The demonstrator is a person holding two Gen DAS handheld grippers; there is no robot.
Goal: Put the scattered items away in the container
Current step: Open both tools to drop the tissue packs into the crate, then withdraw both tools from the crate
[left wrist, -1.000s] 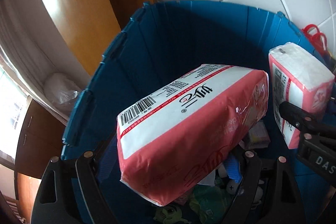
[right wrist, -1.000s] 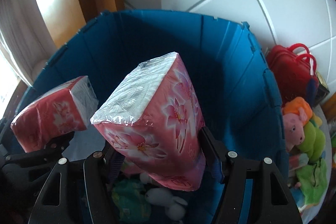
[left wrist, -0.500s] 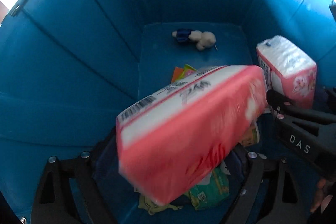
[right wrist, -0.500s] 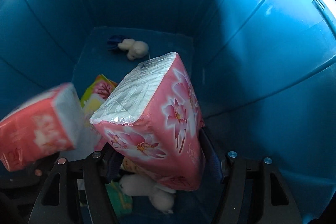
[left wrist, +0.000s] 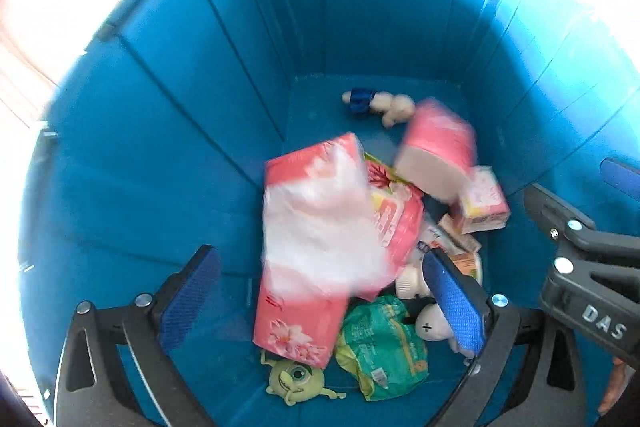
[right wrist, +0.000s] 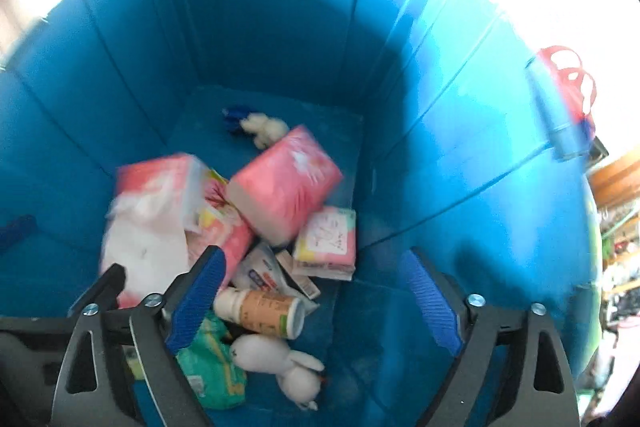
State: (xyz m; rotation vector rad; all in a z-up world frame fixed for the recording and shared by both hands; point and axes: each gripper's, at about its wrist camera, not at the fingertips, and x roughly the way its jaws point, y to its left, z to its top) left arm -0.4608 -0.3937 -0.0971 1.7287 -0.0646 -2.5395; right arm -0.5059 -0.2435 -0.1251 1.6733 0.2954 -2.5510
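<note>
Both grippers hang over the open blue bin (left wrist: 200,115) (right wrist: 460,147). My left gripper (left wrist: 320,299) is open and empty. Its pink and white tissue pack (left wrist: 320,227) (right wrist: 148,227) is blurred, down among the items at the bin's bottom. My right gripper (right wrist: 316,295) is open and empty. Its pink flowered tissue pack (right wrist: 284,183) (left wrist: 436,151) lies tilted on the pile, also blurred. The right gripper's black body shows at the right of the left wrist view (left wrist: 588,267).
The bin bottom holds a green packet (left wrist: 380,347), a green one-eyed toy (left wrist: 296,379), a white plush rabbit (right wrist: 280,359), a beige bottle (right wrist: 260,311), small pink boxes (right wrist: 328,239) and a small white plush (left wrist: 388,105). A red bag (right wrist: 572,79) sits outside.
Both grippers opened and let go of their tissue packs, which dropped onto the pile in the bin. Both views pulled back a little.
</note>
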